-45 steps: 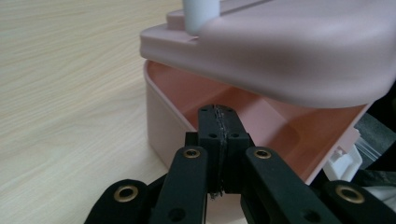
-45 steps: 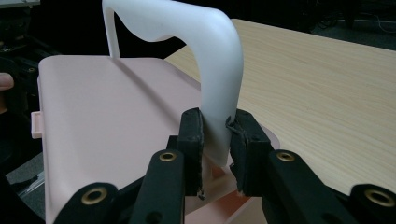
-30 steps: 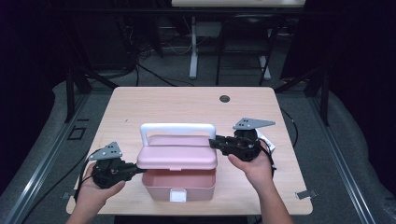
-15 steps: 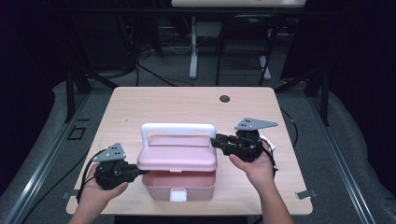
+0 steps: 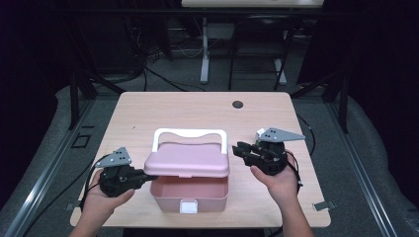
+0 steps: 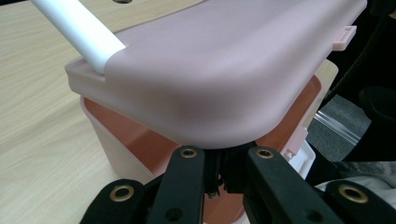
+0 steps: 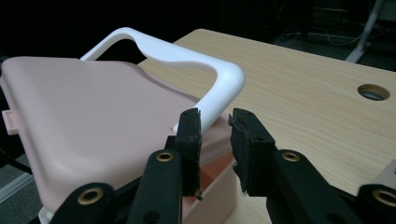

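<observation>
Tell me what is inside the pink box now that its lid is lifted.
The part of the pink box that shows under the raised lid is bare pink wall and floor, with nothing in it. The lid covers the back of the inside, so that part cannot be checked.

My table (image 5: 163,106) is a light wood-grain top with rounded corners, standing on a grey floor (image 5: 380,163). A round dark cable hole (image 5: 238,104) sits near its far edge, right of centre. A pink box (image 5: 190,190) rests on the near half, about centred, its base flat on the surface.
</observation>
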The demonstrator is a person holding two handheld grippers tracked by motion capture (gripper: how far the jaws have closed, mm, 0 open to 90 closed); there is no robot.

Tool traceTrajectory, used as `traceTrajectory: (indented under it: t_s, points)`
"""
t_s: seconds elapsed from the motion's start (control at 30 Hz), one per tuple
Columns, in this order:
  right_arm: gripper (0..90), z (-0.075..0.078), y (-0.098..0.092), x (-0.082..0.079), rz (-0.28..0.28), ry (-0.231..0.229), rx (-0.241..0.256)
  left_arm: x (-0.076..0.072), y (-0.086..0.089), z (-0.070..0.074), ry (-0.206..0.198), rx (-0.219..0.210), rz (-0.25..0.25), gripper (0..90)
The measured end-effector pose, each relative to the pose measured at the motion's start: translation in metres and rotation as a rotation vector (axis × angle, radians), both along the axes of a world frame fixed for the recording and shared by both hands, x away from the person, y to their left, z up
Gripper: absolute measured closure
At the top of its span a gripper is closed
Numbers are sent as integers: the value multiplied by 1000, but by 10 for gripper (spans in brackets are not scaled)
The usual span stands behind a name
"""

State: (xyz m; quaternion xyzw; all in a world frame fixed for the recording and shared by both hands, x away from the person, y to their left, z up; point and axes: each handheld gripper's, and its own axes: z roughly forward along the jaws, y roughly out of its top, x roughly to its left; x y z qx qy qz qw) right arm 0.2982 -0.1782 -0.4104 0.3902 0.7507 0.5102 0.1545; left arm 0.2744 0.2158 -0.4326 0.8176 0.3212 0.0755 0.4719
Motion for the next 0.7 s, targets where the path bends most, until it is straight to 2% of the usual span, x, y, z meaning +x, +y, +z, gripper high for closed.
traceTrajectory:
  t_s: [0.07,0.13,0.23,0.33,0.4,0.5,0.6,0.7]
  points:
    - [735,1,-1,-3,-21,-13,-24,1,-1,2,-6,-1,1,877]
    - [741,4,-2,-7,-17,1,-33,3,-1,5,-12,-2,0,877]
    - [725,6,-3,-13,-22,-5,-46,5,-1,8,-13,-11,6,876]
    - [719,3,-3,-18,-41,-2,-81,7,-1,10,-10,-19,8,873]
    - [764,-2,-4,-21,-49,15,-75,8,-1,11,-7,-26,5,873]
    - [810,-12,-4,-23,-27,38,-62,10,0,12,-9,-32,3,882]
    - [825,-22,0,-26,-10,35,-78,12,1,14,-13,-30,2,887]
    - [843,-31,7,-28,31,36,-66,14,1,15,-7,-38,2,892]
